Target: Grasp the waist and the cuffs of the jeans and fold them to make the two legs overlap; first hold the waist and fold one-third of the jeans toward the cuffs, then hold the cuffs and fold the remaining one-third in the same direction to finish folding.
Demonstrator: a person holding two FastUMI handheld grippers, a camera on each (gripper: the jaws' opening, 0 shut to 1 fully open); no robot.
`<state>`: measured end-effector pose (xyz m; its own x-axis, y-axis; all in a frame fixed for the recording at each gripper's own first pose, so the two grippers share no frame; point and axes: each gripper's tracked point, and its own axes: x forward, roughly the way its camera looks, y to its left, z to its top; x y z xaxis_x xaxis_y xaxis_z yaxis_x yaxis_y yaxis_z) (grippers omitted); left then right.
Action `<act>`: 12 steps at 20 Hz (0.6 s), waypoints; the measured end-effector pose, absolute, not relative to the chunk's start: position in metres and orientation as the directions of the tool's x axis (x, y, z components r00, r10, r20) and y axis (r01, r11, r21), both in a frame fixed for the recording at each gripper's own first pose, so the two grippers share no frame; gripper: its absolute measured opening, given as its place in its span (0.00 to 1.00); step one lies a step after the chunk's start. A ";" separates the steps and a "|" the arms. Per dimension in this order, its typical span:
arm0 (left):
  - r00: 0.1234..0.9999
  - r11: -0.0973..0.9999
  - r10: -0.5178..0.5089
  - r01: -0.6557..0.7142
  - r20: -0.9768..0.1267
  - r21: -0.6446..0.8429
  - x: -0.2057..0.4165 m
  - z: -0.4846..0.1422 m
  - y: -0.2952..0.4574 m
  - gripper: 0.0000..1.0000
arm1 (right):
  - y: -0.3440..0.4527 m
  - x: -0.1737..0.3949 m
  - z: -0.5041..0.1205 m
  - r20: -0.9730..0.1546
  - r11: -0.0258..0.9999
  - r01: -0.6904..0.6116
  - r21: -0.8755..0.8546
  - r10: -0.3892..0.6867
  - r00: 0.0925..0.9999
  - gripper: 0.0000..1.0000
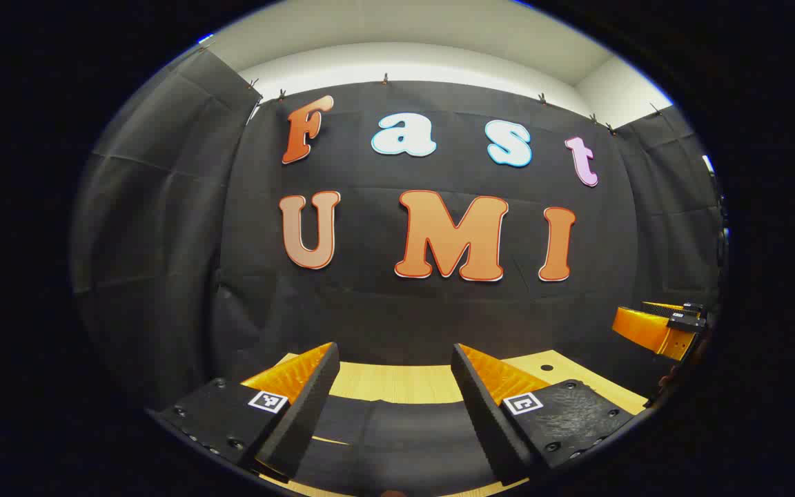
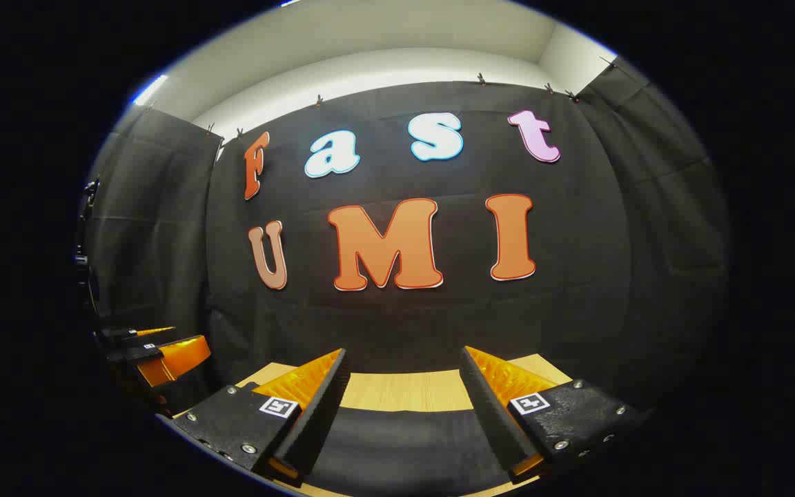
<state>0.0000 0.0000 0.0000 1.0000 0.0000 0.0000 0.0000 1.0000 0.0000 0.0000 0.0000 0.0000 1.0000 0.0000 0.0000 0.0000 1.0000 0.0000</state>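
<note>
You are at the very start of the job, or so it reads: both tongs are raised above the desk and pointing at the back wall of the booth, and neither has hold of anything.

Your left tongs stand with the fingers spread wide apart and nothing between them. Below and ahead of them lies a dark cloth, which I take to be the jeans, flat on the light wooden desk just under the fingertips. Which end is waist and which is cuffs cannot be told from here. Off to the right in the left gripper view you can see the right tongs held up at about the same height.

Your right tongs are spread wide too, with the same dark garment lying on the desk beneath them. In the right gripper view the other tongs appear at the left edge.

The first fold, bringing the two legs together, looks not yet begun. To begin it, you will need to tip both tongs down toward the desk, find the waist with one and the cuffs with the other, and close each on an edge of the fabric. Make sure each pair catches the cloth rather than sliding over it.
</note>
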 end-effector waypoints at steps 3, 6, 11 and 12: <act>1.000 1.000 0.011 -0.011 0.008 0.012 0.000 0.001 -0.002 0.94 | -0.002 0.000 -0.002 -0.003 1.000 -0.016 0.004 0.016 1.000 1.00; 1.000 1.000 0.022 -0.022 0.005 0.019 0.000 -0.001 -0.005 0.95 | -0.002 0.003 -0.008 -0.017 0.999 -0.030 0.018 0.031 0.999 0.96; 0.998 0.998 0.053 -0.054 0.026 0.039 -0.002 0.009 0.003 0.94 | -0.002 0.013 -0.010 -0.038 0.998 -0.050 0.039 0.052 0.998 0.96; 0.998 0.998 0.058 -0.059 0.028 0.039 -0.003 0.009 0.004 0.94 | -0.002 0.015 -0.010 -0.040 0.998 -0.054 0.035 0.055 0.998 0.96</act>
<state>-0.0031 0.0037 0.0090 0.9979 0.0578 0.0283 -0.0588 0.9975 0.0387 0.0148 -0.0016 -0.0099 0.9977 0.0551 -0.0398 -0.0537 0.9979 0.0355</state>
